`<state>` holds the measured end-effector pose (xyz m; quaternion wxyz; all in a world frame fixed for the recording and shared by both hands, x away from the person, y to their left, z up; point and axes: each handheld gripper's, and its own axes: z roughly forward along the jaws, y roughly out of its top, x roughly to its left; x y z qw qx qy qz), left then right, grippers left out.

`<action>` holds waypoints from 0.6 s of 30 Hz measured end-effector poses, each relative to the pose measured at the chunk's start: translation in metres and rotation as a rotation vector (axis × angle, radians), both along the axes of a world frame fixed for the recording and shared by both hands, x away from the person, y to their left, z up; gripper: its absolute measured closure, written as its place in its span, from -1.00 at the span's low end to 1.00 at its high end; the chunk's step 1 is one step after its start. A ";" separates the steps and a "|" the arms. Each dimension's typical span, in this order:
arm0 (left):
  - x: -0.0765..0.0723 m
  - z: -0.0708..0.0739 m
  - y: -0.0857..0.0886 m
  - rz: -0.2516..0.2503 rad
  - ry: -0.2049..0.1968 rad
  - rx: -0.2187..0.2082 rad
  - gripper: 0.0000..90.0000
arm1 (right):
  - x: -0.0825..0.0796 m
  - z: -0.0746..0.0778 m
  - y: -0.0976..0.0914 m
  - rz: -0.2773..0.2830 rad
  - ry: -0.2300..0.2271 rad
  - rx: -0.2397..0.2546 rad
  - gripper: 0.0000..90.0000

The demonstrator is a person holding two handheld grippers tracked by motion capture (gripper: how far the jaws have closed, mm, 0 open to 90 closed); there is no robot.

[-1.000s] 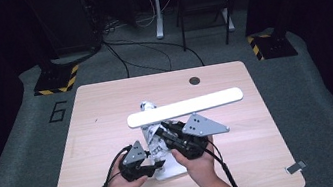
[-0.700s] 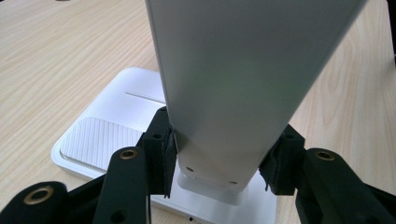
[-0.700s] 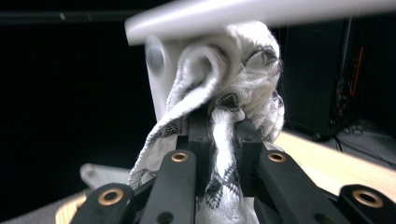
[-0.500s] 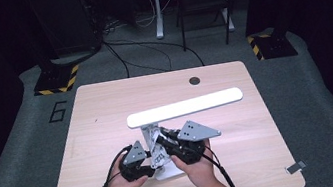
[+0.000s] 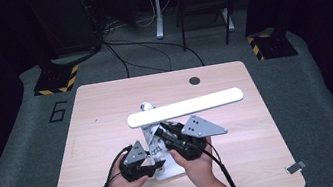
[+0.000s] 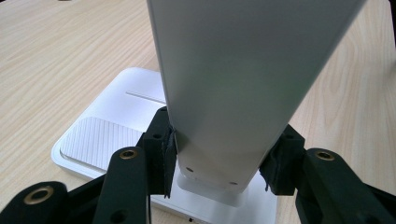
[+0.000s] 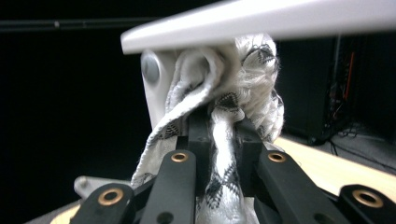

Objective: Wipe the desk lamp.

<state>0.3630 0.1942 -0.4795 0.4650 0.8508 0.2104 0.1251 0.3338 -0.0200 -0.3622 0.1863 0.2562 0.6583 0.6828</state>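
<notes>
My left gripper [image 6: 219, 175] has its jaws pinching the foot of the lamp's upright arm [image 6: 243, 88], one pad pressed on each side edge just above the hinge. My right gripper [image 7: 219, 154] has its jaws pressed together on a white cloth [image 7: 224, 116] with a thin dark diamond pattern, bunched against the arm right under the lamp head [image 7: 280, 21].

The desk lamp [image 5: 184, 107] is plain white: a flat rectangular base [image 6: 107, 135] with a ribbed panel just ahead of my left jaws, a broad smooth arm rising from between them, and a long slim bar of a head lying level above my right jaws, with a round pivot cap beside the cloth. I can read no brand or label on it.

Beyond the jaws lies the pale wooden table [image 5: 102, 114], with a small dark round hole near its far edge. On the grey floor to the far left of the table, a dark "6" [image 5: 58, 111] is marked.
</notes>
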 end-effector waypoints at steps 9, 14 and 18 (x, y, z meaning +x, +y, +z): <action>0.000 0.000 0.000 0.004 0.001 -0.004 0.18 | -0.001 0.002 -0.006 0.007 0.031 0.106 0.81; 0.000 -0.001 0.000 0.008 0.001 -0.008 0.18 | -0.001 0.001 -0.007 0.004 0.039 0.134 0.81; -0.001 0.000 -0.001 0.012 0.004 0.004 0.18 | -0.002 0.000 -0.011 0.006 0.051 0.167 0.81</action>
